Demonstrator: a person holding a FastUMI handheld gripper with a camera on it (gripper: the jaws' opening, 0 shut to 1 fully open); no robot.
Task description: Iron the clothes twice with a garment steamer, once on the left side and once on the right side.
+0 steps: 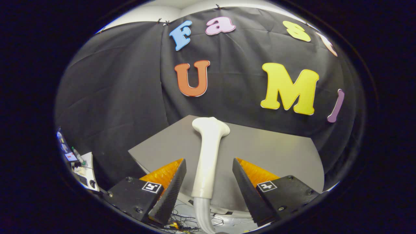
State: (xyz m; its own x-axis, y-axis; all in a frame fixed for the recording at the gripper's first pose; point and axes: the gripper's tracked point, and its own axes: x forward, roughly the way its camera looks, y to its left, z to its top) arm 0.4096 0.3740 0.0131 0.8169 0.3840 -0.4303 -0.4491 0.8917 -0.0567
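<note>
Tongs: the tongs [209,169] are spread apart, with a wide gap between the two fingers [172,187]; they grasp nothing.
Steamer: the white garment steamer [208,156] stands upright in the gap between the two fingers. It touches neither of them; there is free space on both sides of its handle.
Steamer head: the wide head [211,126] is at the top, above the fingertips, and it leans a little to one side.
Hose: a pale grey hose [203,214] comes out from the lower end of the handle and goes down between the bases of the fingers.
Surface: a grey surface [276,152] is behind the steamer and beyond the fingers. Whether it is flat or tilted, I cannot tell.
Wall: the black cloth wall [123,91] of the booth stands behind the surface.
Below: thin cables [182,221] lie on the floor under the fingers.
Far side: beside the left finger there are some small items [79,162], too small to name.
</note>
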